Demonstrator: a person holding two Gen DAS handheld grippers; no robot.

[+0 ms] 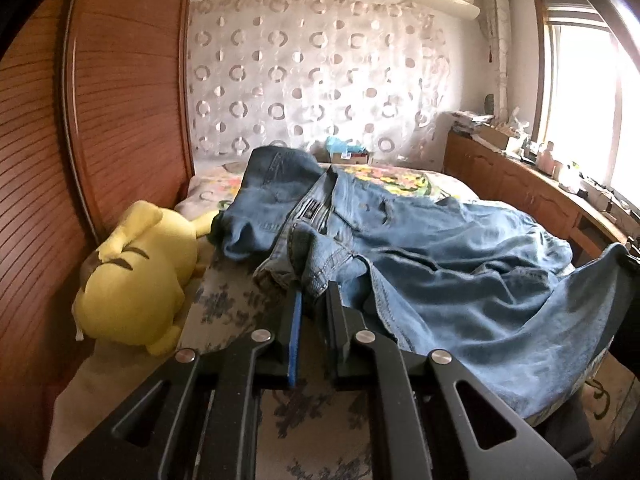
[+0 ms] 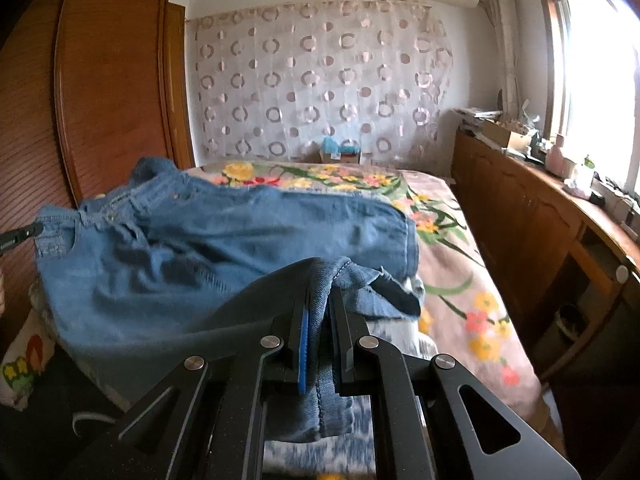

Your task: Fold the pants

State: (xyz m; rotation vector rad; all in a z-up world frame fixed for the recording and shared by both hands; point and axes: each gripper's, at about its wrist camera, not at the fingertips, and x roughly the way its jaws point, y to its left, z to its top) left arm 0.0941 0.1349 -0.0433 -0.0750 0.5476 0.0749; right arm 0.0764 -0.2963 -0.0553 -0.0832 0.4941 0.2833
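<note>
Blue denim pants (image 1: 440,272) lie rumpled across the bed. My left gripper (image 1: 316,292) is shut on a fold of the waistband, with denim bunched between the black fingers and lifted off the cover. In the right wrist view my right gripper (image 2: 320,292) is shut on a stitched edge of the pants (image 2: 200,248), and the cloth hangs down between its jaws. The left gripper's tip (image 2: 24,234) shows at the far left, pinching the waistband corner. The fabric sags between the two grips.
A yellow plush toy (image 1: 136,276) lies at the bed's left side against a wooden wardrobe (image 1: 120,100). The floral bedcover (image 2: 460,240) stretches to the right. A cluttered wooden sideboard (image 2: 520,208) runs under the window. Small boxes (image 2: 340,152) sit at the far end.
</note>
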